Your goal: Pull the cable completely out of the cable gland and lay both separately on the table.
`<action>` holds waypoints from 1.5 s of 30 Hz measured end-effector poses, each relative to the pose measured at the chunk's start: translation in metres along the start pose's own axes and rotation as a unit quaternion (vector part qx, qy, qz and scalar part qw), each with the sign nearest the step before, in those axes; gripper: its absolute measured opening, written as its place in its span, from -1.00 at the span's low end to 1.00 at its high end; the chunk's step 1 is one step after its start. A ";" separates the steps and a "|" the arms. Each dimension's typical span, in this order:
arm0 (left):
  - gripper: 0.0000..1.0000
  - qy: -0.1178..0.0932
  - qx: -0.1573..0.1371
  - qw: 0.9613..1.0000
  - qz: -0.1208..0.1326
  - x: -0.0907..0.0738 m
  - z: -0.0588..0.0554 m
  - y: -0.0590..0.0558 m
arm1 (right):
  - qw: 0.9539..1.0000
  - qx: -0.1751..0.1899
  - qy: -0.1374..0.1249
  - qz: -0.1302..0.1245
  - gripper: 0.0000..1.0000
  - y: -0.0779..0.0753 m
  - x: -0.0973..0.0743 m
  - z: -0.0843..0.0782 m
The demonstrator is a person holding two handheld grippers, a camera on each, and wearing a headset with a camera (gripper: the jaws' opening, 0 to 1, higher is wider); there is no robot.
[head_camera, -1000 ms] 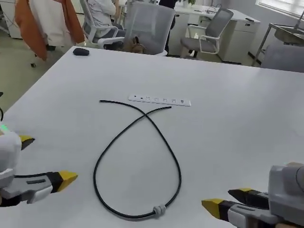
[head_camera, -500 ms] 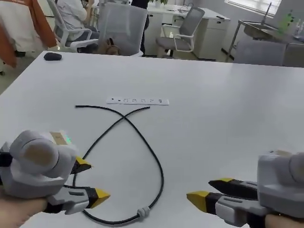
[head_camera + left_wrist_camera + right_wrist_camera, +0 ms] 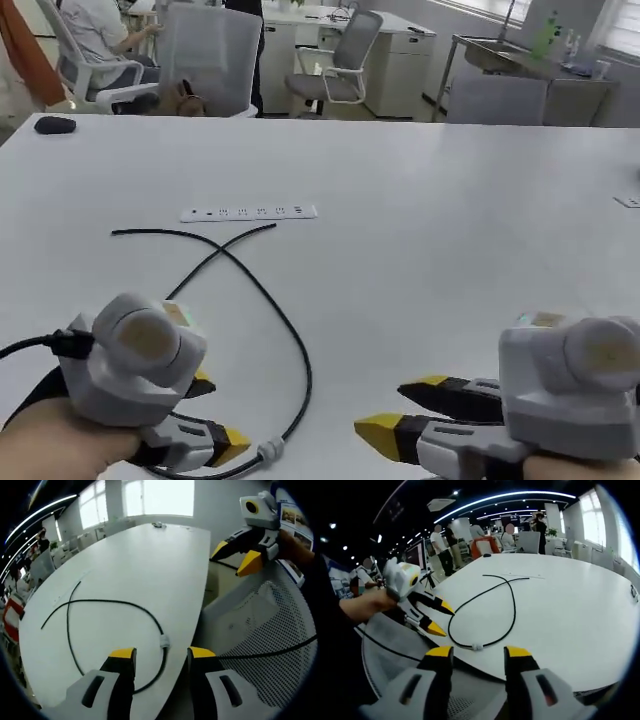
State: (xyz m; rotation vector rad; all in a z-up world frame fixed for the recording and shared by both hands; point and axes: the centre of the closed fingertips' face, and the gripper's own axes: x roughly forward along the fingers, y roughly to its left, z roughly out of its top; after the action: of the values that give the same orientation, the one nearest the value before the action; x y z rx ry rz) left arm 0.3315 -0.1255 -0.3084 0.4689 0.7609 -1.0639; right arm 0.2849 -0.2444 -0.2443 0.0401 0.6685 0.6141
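A black cable (image 3: 262, 295) lies in a crossed loop on the white table (image 3: 450, 220). A small grey cable gland (image 3: 268, 452) sits threaded on it at the loop's near end, close to the table's front edge. My left gripper (image 3: 218, 412) hovers open just left of the gland, not touching it. Off to the right my right gripper (image 3: 400, 408) is open and empty. In the left gripper view the gland (image 3: 164, 641) lies just ahead of the open left gripper (image 3: 159, 653). The right gripper view has the gland (image 3: 477, 646) in front of the right gripper (image 3: 479, 652).
A white power strip (image 3: 248, 212) lies beyond the cable's free ends. A dark mouse (image 3: 54, 125) rests at the far left corner. Office chairs (image 3: 205, 60) and people stand behind the table. A mesh chair seat (image 3: 260, 625) is below the front edge.
The head camera has panned right and down. Both grippers have come in closer to the gland end of the loop. The cable and gland lie where they were.
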 end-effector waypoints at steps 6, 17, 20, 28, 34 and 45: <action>-0.15 0.025 0.005 0.999 -0.025 0.021 -0.006 -0.007 | 1.000 -0.014 -0.001 0.005 -0.16 0.003 -0.004 0.000; -0.21 0.068 0.007 0.995 -0.073 0.056 -0.032 -0.020 | 1.000 -0.011 -0.012 0.005 -0.21 0.007 -0.008 0.002; -0.07 0.095 0.016 0.993 -0.066 0.066 -0.040 -0.018 | 1.000 -0.010 -0.011 0.006 -0.22 0.007 -0.011 0.001; -0.22 0.085 -0.034 0.995 -0.042 0.088 -0.036 -0.005 | 1.000 0.003 -0.024 -0.011 -0.23 0.002 -0.021 0.003; -0.42 0.084 -0.016 0.996 -0.021 0.096 -0.038 -0.002 | 1.000 -0.001 -0.019 -0.016 -0.23 0.001 -0.023 0.002; -0.45 0.091 -0.016 0.996 0.018 0.101 -0.047 0.007 | 1.000 0.001 -0.015 -0.022 -0.23 -0.005 -0.025 0.001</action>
State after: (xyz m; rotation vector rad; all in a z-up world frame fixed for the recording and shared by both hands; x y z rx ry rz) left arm 0.3495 -0.1513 -0.4154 0.5561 0.9264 -0.9825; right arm 0.2728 -0.2620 -0.2304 0.0352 0.6396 0.5688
